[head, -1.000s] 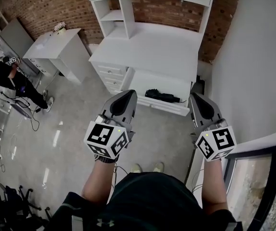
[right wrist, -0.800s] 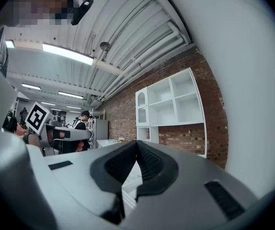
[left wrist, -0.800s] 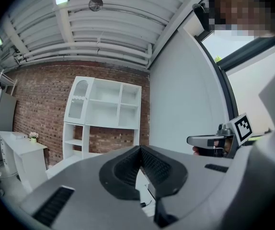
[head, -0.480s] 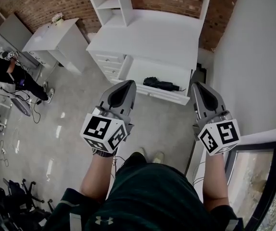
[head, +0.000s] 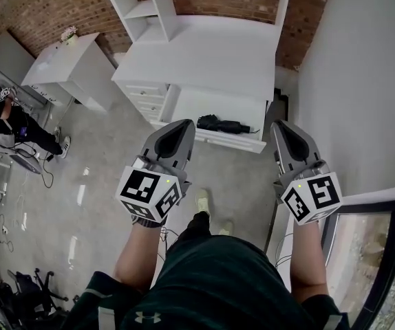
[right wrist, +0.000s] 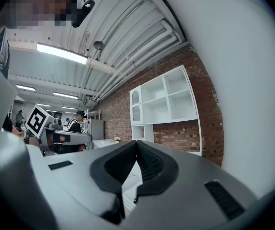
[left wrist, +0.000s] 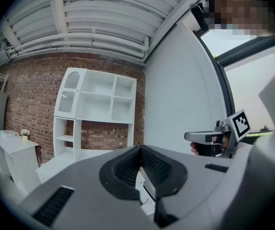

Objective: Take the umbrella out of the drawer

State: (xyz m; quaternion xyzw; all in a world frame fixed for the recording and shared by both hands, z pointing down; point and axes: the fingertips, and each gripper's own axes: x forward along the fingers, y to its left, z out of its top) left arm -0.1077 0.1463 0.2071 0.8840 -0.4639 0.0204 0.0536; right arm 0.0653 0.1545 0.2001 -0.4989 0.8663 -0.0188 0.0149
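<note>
Black folded umbrella [head: 223, 124] is lying in the open white drawer [head: 196, 106], close to the drawer's near front wall and running along it. Drawer is standing pulled out from under the white surface [head: 204, 57]. A shelf unit [head: 142, 9] is rising at the far end of that surface against the red brick wall [head: 39, 5].

Left gripper [head: 184, 126] and right gripper [head: 279, 128] are both hanging in the air near the person's body, pointing level toward the drawer, well apart from each other. Neither is touching the umbrella. Left tip is showing just left of the umbrella in the head view, right tip past the drawer's right end.

Left gripper view: jaws are sitting fully together, nothing between them. Right gripper view: jaws are likewise meeting, pads empty.

Grey floor [head: 101, 177] is spreading out to the left. A small white side table [head: 67, 60] is standing at far left, carrying a little potted plant [head: 68, 34]. Another person [head: 5, 119] is sitting at the left edge. Plain white wall [head: 363, 81] is closing off the right side.
</note>
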